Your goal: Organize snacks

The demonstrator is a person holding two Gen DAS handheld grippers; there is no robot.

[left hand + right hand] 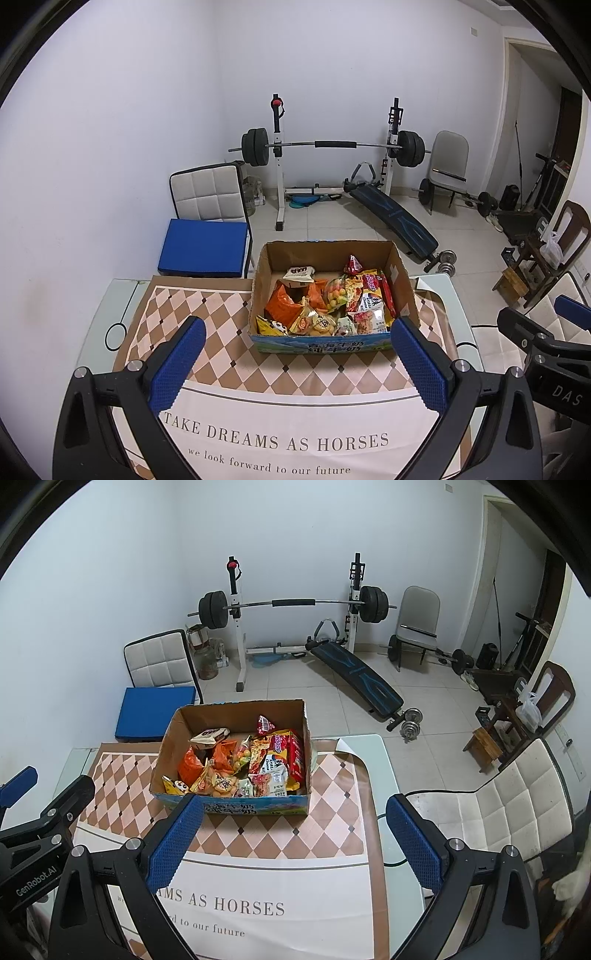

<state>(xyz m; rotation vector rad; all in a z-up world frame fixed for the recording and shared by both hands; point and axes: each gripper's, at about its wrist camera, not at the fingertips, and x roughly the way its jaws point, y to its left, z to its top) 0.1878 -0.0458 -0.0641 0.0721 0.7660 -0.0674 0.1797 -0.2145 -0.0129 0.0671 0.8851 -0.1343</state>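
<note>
Step in hand: unsettled. Snacks (325,306) all heaped in cardboard box (406,291); none loose on desk (207,332). Fits either sorting out of box yet to come, or gathering into box done. No move prescribed.

My left tool (297,363): jaws spread wide, nothing held, hovering short of box front. My right tool (293,843): same, wide apart, bare.

Box contents: orange bags, red wrappers, yellow packets, mixed, overlapping, unsorted. Box upright at far side of checked mat (332,834).
</note>
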